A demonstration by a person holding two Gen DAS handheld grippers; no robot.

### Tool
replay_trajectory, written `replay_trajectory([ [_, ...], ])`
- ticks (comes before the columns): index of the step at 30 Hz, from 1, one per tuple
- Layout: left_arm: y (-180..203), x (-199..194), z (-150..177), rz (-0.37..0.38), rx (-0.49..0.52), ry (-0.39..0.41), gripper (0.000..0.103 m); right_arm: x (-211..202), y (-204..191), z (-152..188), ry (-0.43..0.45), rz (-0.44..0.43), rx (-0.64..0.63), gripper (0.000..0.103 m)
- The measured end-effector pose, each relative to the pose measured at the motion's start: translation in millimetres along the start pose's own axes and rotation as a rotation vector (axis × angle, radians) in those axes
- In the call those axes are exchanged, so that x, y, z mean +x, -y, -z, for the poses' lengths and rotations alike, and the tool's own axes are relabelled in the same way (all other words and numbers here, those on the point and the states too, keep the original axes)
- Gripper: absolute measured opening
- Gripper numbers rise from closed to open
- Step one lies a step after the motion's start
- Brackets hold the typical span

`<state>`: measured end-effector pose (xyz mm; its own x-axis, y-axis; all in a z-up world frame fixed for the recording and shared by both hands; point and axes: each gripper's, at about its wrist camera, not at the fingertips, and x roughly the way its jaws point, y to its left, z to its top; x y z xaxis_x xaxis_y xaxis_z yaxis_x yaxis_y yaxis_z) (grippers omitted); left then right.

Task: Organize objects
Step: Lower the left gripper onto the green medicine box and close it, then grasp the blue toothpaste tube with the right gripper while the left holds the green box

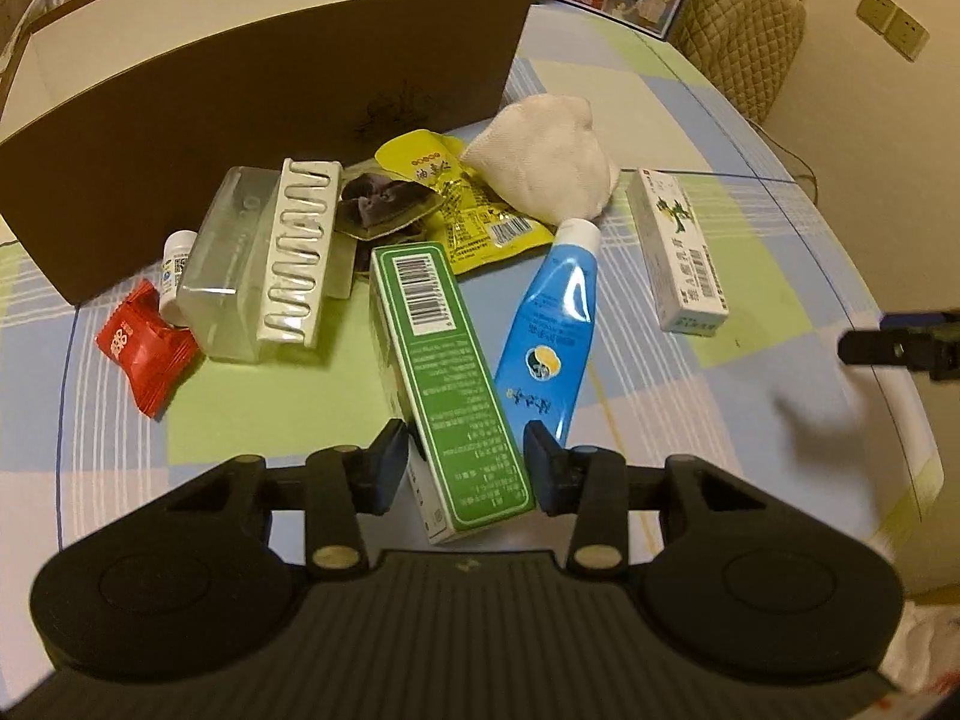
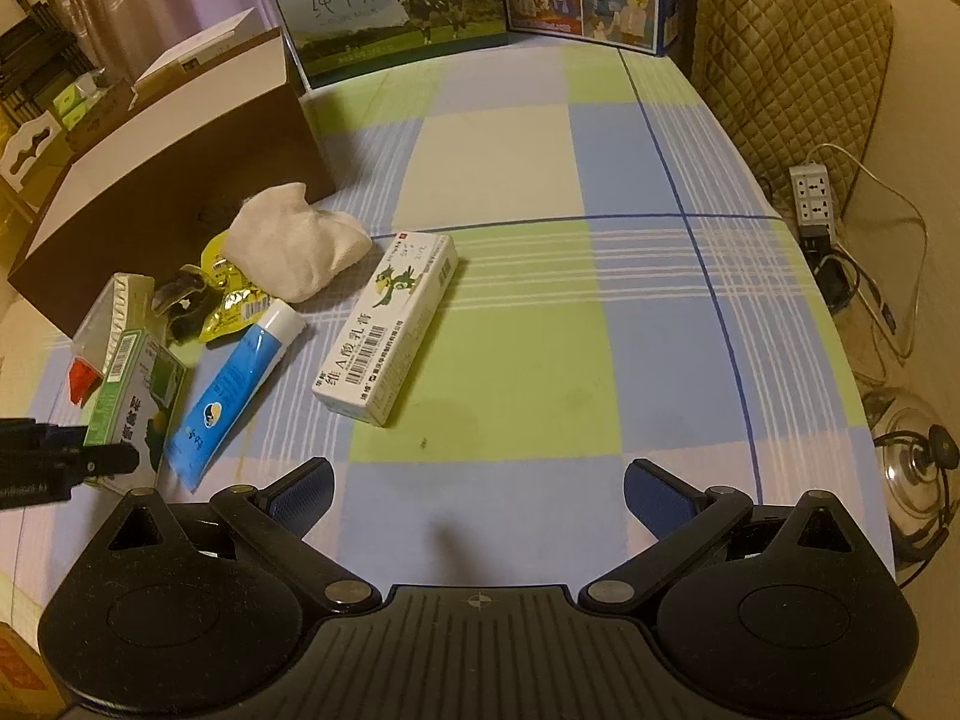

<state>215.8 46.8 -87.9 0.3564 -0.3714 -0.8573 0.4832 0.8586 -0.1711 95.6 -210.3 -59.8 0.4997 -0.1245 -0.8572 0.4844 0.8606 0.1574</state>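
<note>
A long green box (image 1: 444,372) lies on the checked tablecloth (image 2: 540,360) with its near end between the pads of my left gripper (image 1: 468,456), which is shut on it. Right beside it lies a blue tube (image 1: 552,330), and further right a white medicine box (image 1: 678,252). Behind them are a yellow packet (image 1: 468,210), a white cloth (image 1: 546,162), a clear plastic case (image 1: 240,264), a small white bottle (image 1: 177,264) and a red packet (image 1: 144,354). The open brown box (image 1: 240,120) stands at the back. My right gripper (image 2: 480,492) hangs open over bare cloth, near the white medicine box (image 2: 390,330).
Milk cartons (image 2: 390,12) stand along the far table edge. A quilted chair (image 2: 792,60) is beyond the right edge, with a power strip (image 2: 813,192) and a glass-lidded pot (image 2: 912,468) on the floor. The tablecloth's right half holds nothing.
</note>
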Motion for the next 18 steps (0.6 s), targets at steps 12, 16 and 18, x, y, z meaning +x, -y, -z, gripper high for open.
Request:
replay_trajectory([
  [12, 4.4, 14.6, -14.4, -0.092, -0.039, -0.008, 0.027, -1.2, -1.3, 7.5, -0.001, -0.011, 0.001, 0.101],
  [16, 2.6, 4.4, -6.2, -0.109, -0.069, 0.007, 0.025, 1.2, -9.1, 6.6, 0.001, -0.034, -0.012, 0.101],
  [18, 0.1, -3.4, 0.6, -0.124, -0.087, 0.016, 0.025, 2.5, -16.8, 5.1, 0.01, -0.055, -0.03, 0.096],
])
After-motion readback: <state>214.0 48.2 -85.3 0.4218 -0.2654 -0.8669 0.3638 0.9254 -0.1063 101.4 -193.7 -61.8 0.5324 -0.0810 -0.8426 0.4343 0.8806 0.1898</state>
